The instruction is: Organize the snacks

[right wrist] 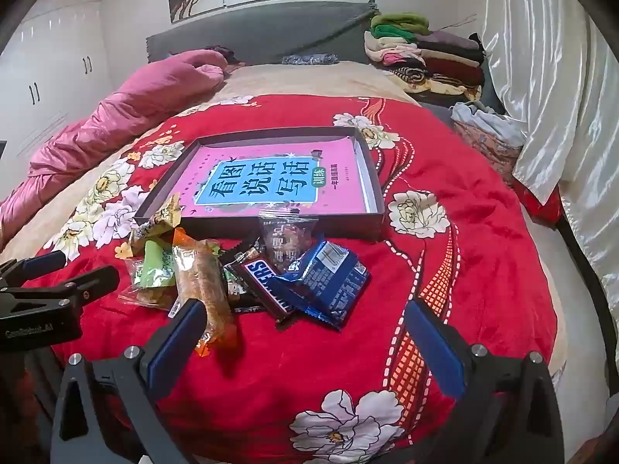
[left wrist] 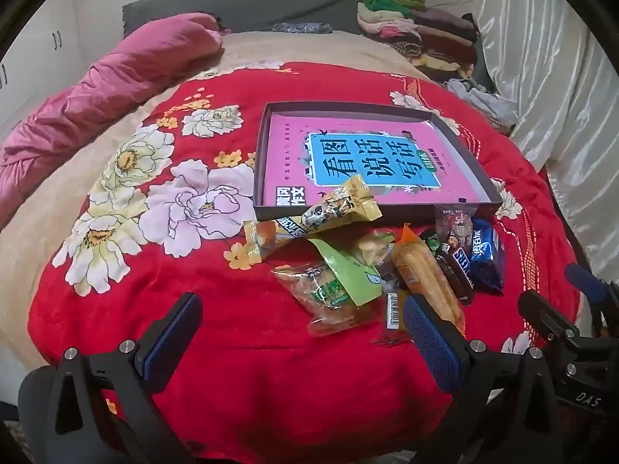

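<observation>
Start of sorting. Left gripper [left wrist: 301, 328] and right gripper [right wrist: 305, 332] both spread wide, empty, above snack pile [right wrist: 247, 270]. Next: pick one packet, move into tray [right wrist: 377, 208].

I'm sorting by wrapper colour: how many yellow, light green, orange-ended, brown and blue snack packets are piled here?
Yellow packet: 1
Light green packet: 1
Orange-ended packet: 1
Brown Snickers bar: 1
Blue packet: 1
Total: 5

Red floral blanket [left wrist: 240, 309], pink quilt [left wrist: 96, 96], folded clothes stack [right wrist: 433, 54].
</observation>
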`<state>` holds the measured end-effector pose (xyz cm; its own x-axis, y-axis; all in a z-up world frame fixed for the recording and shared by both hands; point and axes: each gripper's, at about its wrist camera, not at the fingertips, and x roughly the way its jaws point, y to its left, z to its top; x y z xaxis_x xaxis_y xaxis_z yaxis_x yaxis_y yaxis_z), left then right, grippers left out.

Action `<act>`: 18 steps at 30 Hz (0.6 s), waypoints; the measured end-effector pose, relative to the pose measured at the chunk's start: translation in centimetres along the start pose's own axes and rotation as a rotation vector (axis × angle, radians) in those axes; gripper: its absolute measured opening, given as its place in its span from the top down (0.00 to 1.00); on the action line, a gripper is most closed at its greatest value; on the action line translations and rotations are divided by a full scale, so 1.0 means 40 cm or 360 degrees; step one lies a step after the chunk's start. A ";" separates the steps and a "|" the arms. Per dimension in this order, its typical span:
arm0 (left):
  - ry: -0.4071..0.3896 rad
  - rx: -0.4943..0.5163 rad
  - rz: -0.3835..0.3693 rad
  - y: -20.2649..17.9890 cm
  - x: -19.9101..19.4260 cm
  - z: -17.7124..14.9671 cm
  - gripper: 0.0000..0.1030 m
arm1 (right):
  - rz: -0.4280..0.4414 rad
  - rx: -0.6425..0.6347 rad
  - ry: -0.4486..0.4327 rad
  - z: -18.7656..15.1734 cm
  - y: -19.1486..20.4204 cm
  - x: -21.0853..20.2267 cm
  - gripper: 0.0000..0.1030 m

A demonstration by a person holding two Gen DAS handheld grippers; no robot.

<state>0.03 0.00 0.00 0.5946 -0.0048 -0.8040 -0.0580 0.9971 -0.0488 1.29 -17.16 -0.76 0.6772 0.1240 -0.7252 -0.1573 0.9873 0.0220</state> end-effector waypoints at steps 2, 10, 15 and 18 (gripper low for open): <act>-0.0001 0.0005 -0.0001 -0.001 0.000 0.000 0.00 | 0.0002 0.0002 -0.0003 0.000 0.000 0.000 0.00; -0.0007 0.0032 -0.0019 -0.001 0.006 0.011 0.00 | 0.0006 0.0004 -0.0001 0.001 0.001 0.000 0.00; -0.0021 0.0033 -0.0008 -0.015 -0.003 -0.001 0.00 | 0.0011 0.0011 -0.0004 0.001 -0.001 0.002 0.00; -0.0022 0.0032 -0.0010 -0.012 -0.007 -0.004 0.00 | 0.0012 0.0012 -0.0003 0.001 -0.001 0.003 0.00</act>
<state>-0.22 -0.50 0.16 0.6059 -0.0104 -0.7955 -0.0380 0.9984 -0.0420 1.39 -17.19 -0.82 0.6776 0.1316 -0.7235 -0.1571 0.9871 0.0324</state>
